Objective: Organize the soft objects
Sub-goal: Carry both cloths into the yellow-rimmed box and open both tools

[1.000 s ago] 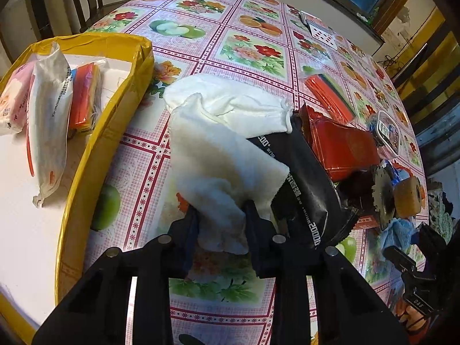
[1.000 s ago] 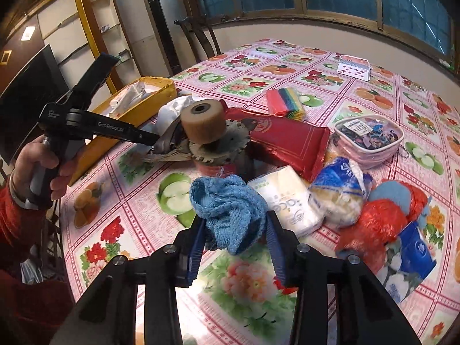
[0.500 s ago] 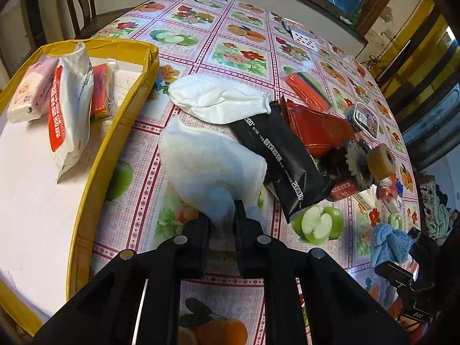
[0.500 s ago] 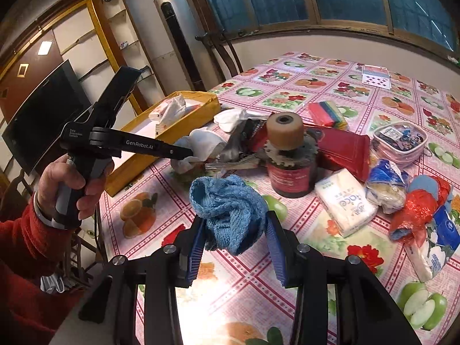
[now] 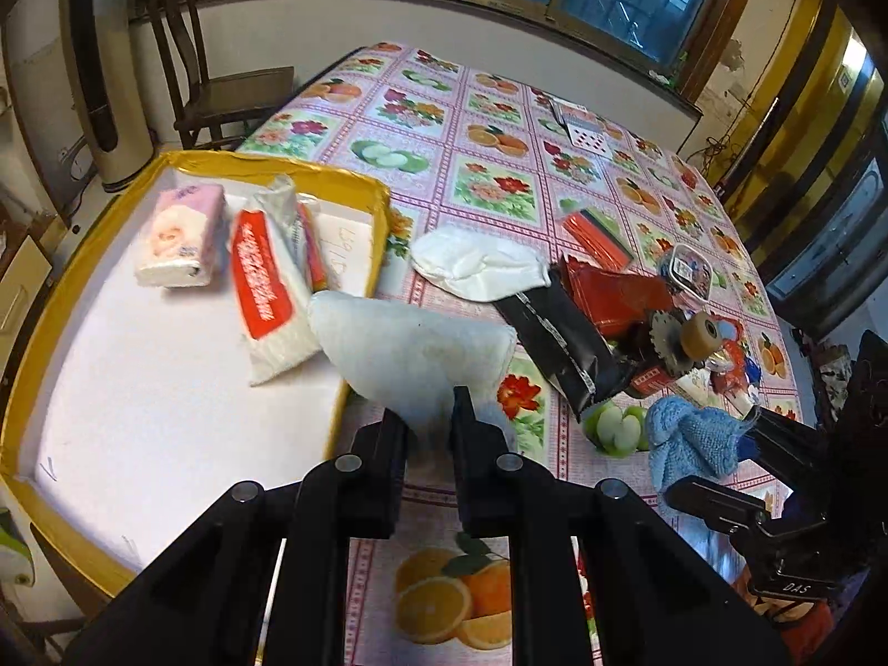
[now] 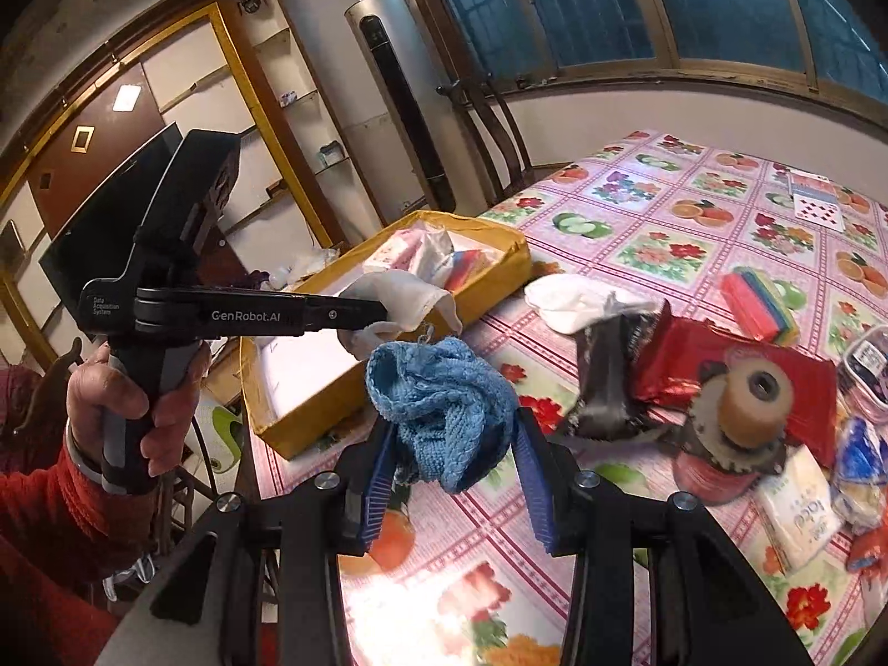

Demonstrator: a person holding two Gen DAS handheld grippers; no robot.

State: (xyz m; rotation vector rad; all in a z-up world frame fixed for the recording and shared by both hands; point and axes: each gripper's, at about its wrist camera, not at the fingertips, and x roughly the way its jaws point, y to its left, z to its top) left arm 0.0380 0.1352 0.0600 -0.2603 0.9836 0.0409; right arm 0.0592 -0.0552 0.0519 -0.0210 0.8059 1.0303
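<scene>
Both tools loaded. Left gripper (image 5: 427, 416) clamped on a low fold of the white cloth (image 5: 410, 355), held up off the table right over the near right edge of the yellow-rimmed tray (image 5: 383, 205). Seen from the right wrist, the same white cloth (image 6: 399, 299) drooping from the fingertips above the tray wall. Right gripper (image 6: 452, 463) pinched around the blue knitted cloth (image 6: 438, 394), bunched between the blue ribbed pads (image 6: 535, 491), raised above the tablecloth (image 6: 655, 244) on the near left side of the pile.

Handling, as a judgement: both cloths light, limp, no stiffness at all; sagging under own weight, no risk of breakage. White cloth gripped by a corner fold, so the free part likely to swing and drape over the tray rim; best released well inside, toward the bare white floor near of the red-and-white packet (image 5: 266, 288) and the pink tissue pack (image 5: 177, 238). Knitted cloth springy and loose-looped, prone to snag on pad ribs; a grab through the thick bunched middle safest, as now. Second white cloth (image 5: 477, 266) lying flat just right of the tray, far of the black pouch (image 5: 560, 344); a pinch at a raised wrinkle probably needed there.
</scene>
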